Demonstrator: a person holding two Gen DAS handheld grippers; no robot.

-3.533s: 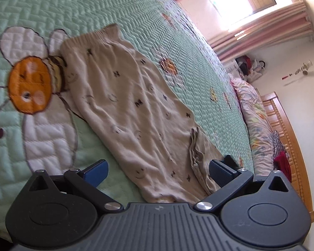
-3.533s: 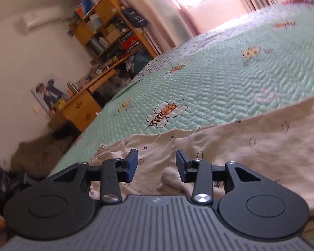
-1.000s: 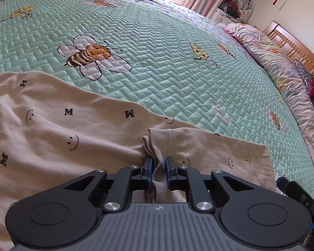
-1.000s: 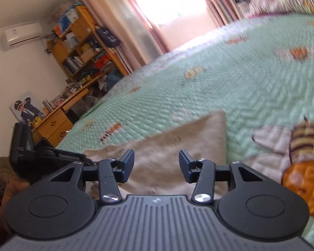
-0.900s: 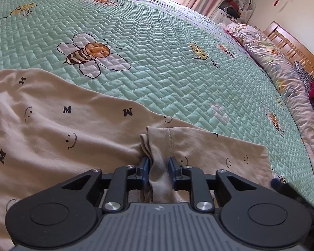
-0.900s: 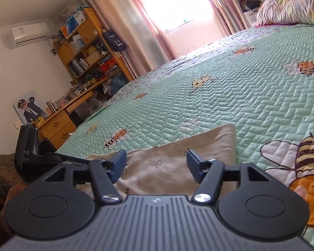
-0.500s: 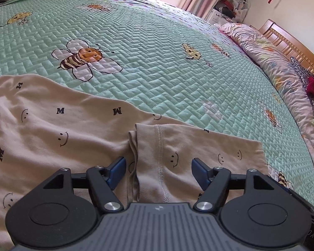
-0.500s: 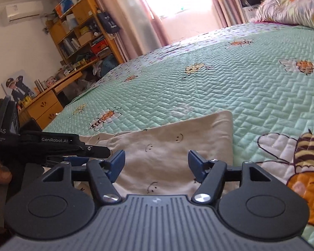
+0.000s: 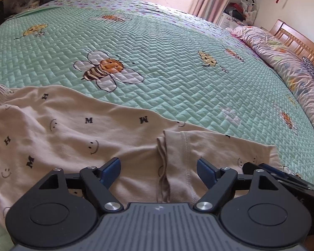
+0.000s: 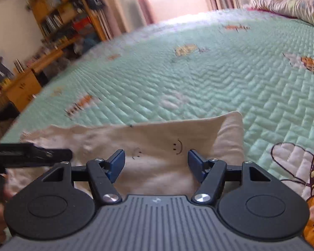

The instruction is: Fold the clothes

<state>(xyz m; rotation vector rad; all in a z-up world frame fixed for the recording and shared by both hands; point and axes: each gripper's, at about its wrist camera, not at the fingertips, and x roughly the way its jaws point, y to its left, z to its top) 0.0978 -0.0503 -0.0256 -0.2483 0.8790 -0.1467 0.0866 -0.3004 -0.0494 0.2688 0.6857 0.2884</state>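
Observation:
Beige trousers (image 9: 77, 133) printed with smileys and letters lie on the green quilted bedspread (image 9: 157, 62), their ribbed waistband at the far left. One leg end is folded back over the rest, with its bunched hem (image 9: 169, 156) between the blue pads of my left gripper (image 9: 159, 170). Its jaws are opening and the pads stand clear of the cloth. In the right wrist view the folded beige cloth (image 10: 167, 146) lies under my right gripper (image 10: 156, 163), which is open with nothing pinched. The left gripper's black body (image 10: 29, 152) shows at the left edge there.
A bee pattern (image 9: 106, 69) covers the bedspread beyond the trousers. A flowered duvet (image 9: 282, 62) and a wooden headboard (image 9: 299, 39) lie at the right. Wooden shelves (image 10: 69, 16) and a desk (image 10: 25, 83) stand past the bed's far side.
My left gripper let go of the bunched hem and its jaws spread wide; the folded leg end now lies flat. My right gripper swung sideways over the folded cloth, still open.

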